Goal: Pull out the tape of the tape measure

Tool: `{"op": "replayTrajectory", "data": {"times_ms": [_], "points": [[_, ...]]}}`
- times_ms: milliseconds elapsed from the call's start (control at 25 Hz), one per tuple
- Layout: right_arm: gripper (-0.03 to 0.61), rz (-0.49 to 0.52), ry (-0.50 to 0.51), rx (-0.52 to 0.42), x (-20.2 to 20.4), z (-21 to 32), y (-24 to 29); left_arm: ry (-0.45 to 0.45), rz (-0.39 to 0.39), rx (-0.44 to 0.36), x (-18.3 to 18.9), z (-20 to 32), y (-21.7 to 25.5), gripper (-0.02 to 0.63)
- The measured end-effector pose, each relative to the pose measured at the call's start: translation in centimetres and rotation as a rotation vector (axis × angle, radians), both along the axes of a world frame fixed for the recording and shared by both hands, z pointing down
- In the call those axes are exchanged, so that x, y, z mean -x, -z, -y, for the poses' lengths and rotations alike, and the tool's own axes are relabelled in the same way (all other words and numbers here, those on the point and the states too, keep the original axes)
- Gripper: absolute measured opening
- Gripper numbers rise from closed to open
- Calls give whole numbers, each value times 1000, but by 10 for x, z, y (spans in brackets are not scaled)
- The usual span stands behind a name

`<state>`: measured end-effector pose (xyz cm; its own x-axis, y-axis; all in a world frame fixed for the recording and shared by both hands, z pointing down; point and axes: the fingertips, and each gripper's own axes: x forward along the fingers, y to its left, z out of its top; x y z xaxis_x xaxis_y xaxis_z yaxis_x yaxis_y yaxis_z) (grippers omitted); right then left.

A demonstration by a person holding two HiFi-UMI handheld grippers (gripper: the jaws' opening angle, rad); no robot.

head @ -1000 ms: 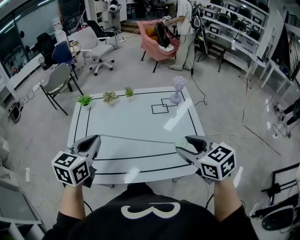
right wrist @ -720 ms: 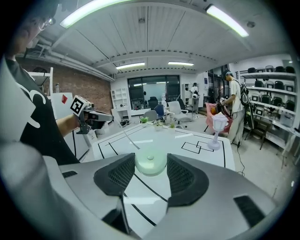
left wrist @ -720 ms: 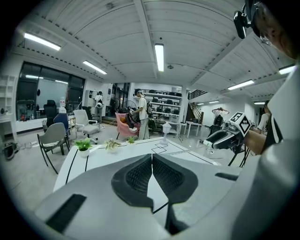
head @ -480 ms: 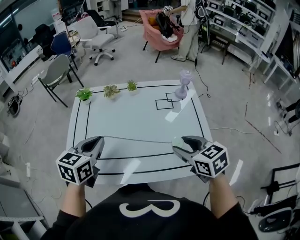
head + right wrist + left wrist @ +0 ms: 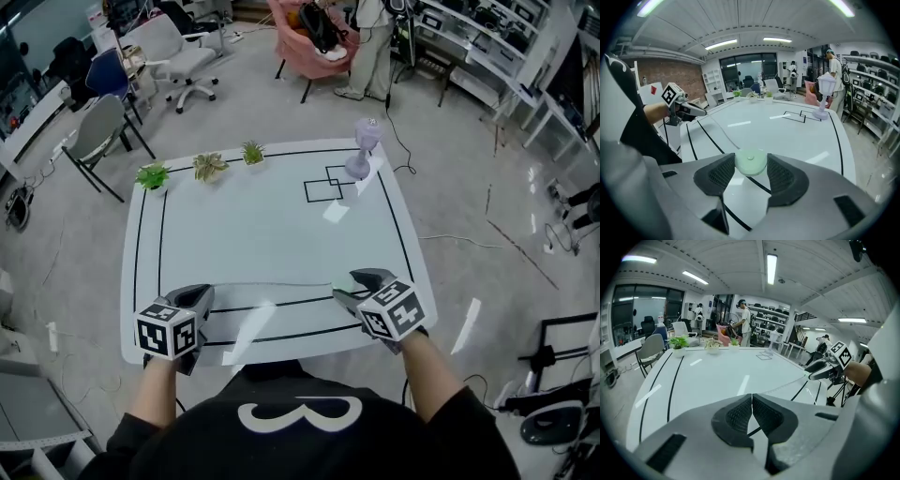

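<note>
Along the near edge of the desk, your left gripper is pinched shut on the end of the thin, flat tape. Your right gripper clamps the round, smooth, pale-green tape measure — the tape's long axis runs straight between them, so more length likely means spreading them apart along that line.

**Tape Measure: Extended State**

The tape measure has a round, pale green case with a small raised centre. It sits flat-face-up between the jaws of the right tool, gripped at its sides. The tape is drawn out as a thin, pale strip. It runs nearly straight across the near part of the white table, from the case to the left tool, whose closed jaws pinch its free end.
</note>
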<state>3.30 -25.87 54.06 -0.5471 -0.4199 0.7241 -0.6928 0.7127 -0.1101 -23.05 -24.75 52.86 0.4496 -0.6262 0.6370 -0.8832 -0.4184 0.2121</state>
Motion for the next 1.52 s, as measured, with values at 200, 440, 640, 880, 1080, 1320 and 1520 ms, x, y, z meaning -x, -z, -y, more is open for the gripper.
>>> {"op": "replayTrajectory", "data": {"times_ms": [200,440,640,880,1080,1320,1520], "points": [[218,-26,-33,33,-3,7,-28,-10,72,67,-1,0,-37,11],[219,-59,-22,43,1,8,-45,-6,161,92,2,2,-59,12],[219,-85,-16,33,2,10,-50,-3,228,77,4,7,-63,12],[219,-76,1,62,5,8,-50,13,199,85,7,8,-63,71],[238,-38,-36,53,-4,11,-44,54,93,82,7,10,-55,195],[239,139,-85,-19,-15,0,6,51,-29,5,-12,1,-13,239],[203,354,-42,-130,1,-28,88,-44,-166,-124,-61,-16,61,238]]}}
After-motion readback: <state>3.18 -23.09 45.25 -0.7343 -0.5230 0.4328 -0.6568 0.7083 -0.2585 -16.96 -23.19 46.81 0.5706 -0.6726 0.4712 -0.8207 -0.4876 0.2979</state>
